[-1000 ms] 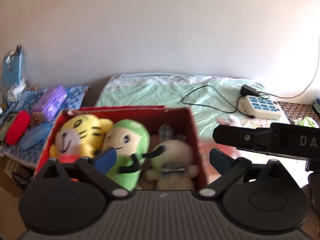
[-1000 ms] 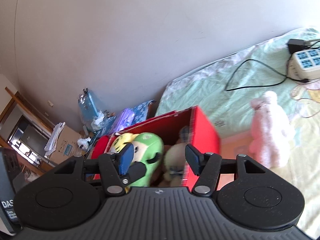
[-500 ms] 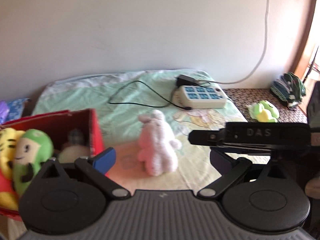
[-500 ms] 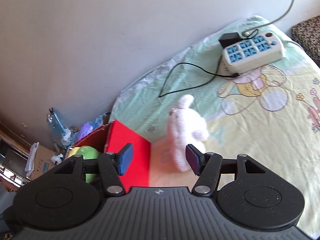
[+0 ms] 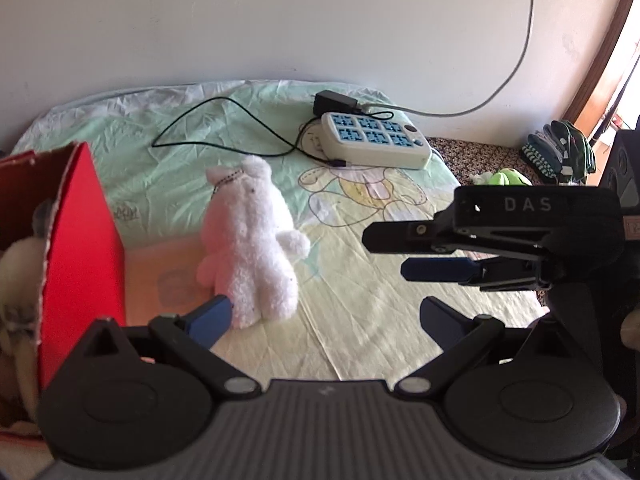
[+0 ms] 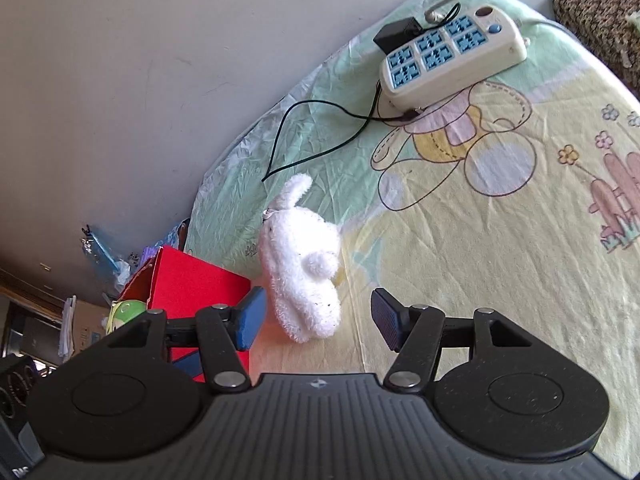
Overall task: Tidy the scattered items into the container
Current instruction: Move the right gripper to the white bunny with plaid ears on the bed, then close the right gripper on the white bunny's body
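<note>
Wrinkled cartoon-print bed sheet [image 5: 360,320] carries a fluffy white plush toy [image 5: 248,248] lying lengthwise, ears toward the wall, just beside the red cardboard box [image 5: 82,264] holding other soft toys. Both the left gripper [image 5: 324,318] and right gripper [image 6: 316,320] stand apart, empty, near the toy

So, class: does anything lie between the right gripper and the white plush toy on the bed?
Nothing visible does. The right gripper is open, with the white plush toy just ahead on the bedsheet, beside the red box.
</note>
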